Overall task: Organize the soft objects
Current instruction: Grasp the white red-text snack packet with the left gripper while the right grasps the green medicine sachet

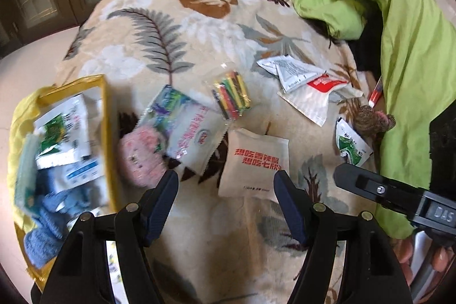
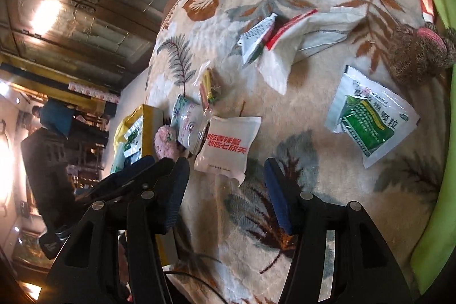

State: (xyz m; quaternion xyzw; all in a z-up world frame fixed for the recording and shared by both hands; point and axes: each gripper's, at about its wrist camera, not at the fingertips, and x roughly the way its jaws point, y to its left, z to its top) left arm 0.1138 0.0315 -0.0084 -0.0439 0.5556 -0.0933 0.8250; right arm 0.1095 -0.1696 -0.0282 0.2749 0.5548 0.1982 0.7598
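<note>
1. A beige sachet (image 1: 253, 161) printed with red characters lies flat on the leaf-patterned blanket (image 1: 136, 47), just ahead of the left gripper (image 1: 225, 187), whose jaws stand wide apart with nothing between them; the sachet's near edge sits roughly level with the fingertips, not touched.
2. In the right wrist view the same sachet (image 2: 225, 147) lies ahead of the right gripper (image 2: 226, 175), between the lines of its two fingers but beyond the tips; these jaws are likewise spread and empty.
3. Beside the sachet, toward the blanket's left edge, a white-and-green packet (image 1: 185, 127) overlaps a pink fluffy item (image 1: 142, 155).
4. A clear bag of coloured crayons (image 1: 230, 93) lies just beyond.
5. At the left edge, a yellow-rimmed bag (image 1: 102, 116) holds packets and blue cloth.
6. Toward the right edge lie crumpled white sachets (image 1: 302, 81), a green-printed medicine packet (image 2: 370, 118) and a brown knitted item (image 2: 419, 53).
7. A lime-green cloth (image 1: 413, 47) is heaped along the right edge.
</note>
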